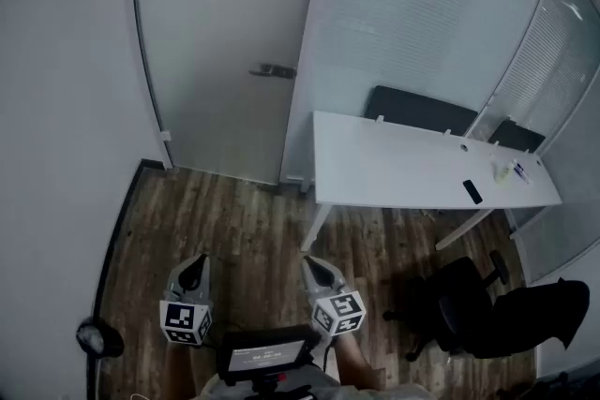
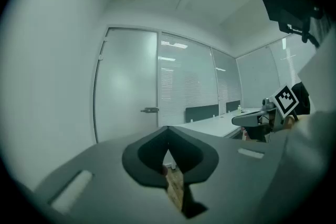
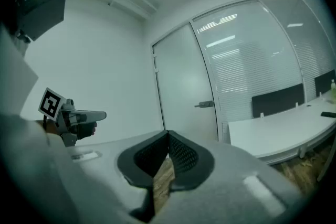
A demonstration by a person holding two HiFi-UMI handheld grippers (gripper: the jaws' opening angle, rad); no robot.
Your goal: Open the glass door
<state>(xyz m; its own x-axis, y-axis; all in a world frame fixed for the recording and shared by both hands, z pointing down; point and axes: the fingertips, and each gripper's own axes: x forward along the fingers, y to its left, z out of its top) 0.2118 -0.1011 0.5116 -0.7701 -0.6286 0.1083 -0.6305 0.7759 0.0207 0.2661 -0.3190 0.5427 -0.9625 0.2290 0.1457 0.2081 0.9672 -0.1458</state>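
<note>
Step closer, left gripper [image 1: 194, 269] and right gripper [image 1: 313, 266] both closed on nothing, then open one for the upper-centre handle [image 1: 273, 70].

We see a dark wood-plank floor [image 1: 234, 220] meeting a plain white wall [image 1: 56, 61] on the left, with a black skirting [image 1: 117, 239] along the join. A white desk [image 1: 394, 166] stands against a glass partition [image 1: 422, 5] lined with horizontal blinds, and 2 dark panels [image 1: 422, 111] rise behind the desk's far edge. A flat black object [image 1: 472, 191] lies near its front edge, with small items [image 1: 511, 170] at its right end. A black office chair [image 1: 464, 309] stands near the desk's right front corner. Bright light strips [image 3: 223, 40] show in the glass.
</note>
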